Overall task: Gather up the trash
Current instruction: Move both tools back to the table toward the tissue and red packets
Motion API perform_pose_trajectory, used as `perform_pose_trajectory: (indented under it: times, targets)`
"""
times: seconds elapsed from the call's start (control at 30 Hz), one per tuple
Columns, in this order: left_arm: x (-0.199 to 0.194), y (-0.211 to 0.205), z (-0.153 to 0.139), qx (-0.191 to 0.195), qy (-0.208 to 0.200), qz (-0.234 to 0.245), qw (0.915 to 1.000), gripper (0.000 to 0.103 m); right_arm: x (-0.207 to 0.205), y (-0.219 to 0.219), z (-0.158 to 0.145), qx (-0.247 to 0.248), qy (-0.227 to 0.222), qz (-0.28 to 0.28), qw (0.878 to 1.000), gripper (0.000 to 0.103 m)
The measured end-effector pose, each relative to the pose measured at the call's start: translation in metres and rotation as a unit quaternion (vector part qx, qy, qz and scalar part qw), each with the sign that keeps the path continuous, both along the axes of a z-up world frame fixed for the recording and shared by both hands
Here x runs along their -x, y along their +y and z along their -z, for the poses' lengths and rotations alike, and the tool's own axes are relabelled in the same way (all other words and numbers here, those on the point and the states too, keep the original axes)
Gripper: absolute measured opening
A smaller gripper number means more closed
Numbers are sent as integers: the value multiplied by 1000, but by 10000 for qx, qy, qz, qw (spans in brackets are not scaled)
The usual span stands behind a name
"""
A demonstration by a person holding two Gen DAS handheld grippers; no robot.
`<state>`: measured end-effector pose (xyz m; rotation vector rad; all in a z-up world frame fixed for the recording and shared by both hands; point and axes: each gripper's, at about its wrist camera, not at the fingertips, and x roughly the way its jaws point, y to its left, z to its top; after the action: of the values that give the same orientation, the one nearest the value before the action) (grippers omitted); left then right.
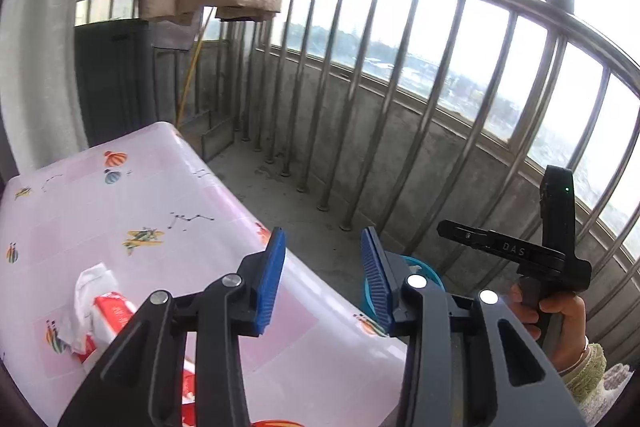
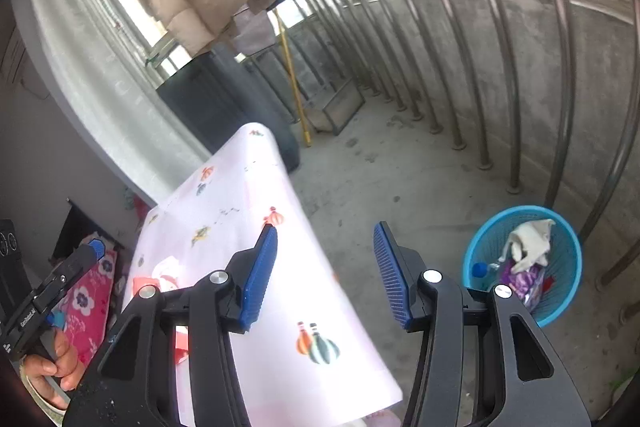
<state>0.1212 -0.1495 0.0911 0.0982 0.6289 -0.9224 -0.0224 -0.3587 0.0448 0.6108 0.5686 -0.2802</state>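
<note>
Holding both my tongs empty, left tongs (image 1: 323, 259) and right tongs (image 2: 325, 263) standing apart above the surface (image 1: 140, 195), blue basket (image 2: 568, 291) with trash on the floor.

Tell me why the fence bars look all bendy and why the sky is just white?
In the right wrist view the round lens curves the railing bars strongly; in the left wrist view the railing bows less. Bright daylight behind washes the sky to plain white in both. The right wrist view is slightly smeared on the tablecloth; the blue basket stays fairly sharp.
</note>
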Motion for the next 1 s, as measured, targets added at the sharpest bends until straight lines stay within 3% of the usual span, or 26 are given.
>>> perform_pose_trajectory:
  times: [0.17,0.47,0.67,1.0]
  targets:
    - [-12,70,0,285,-18,-886,9957,38,-44,45,-4,213,267,-822,9960,48]
    - [-28,181,12,477,164,-2073,9770,38,-97,125,4,431,655,-1973,9772,48]
    - [-34,218,27,466,363,-2480,9670,38,-98,159,10,528,806,-2237,9699,54]
    - [-46,245,47,504,646,-2843,9552,38,-96,184,15,680,898,-2399,9642,56]
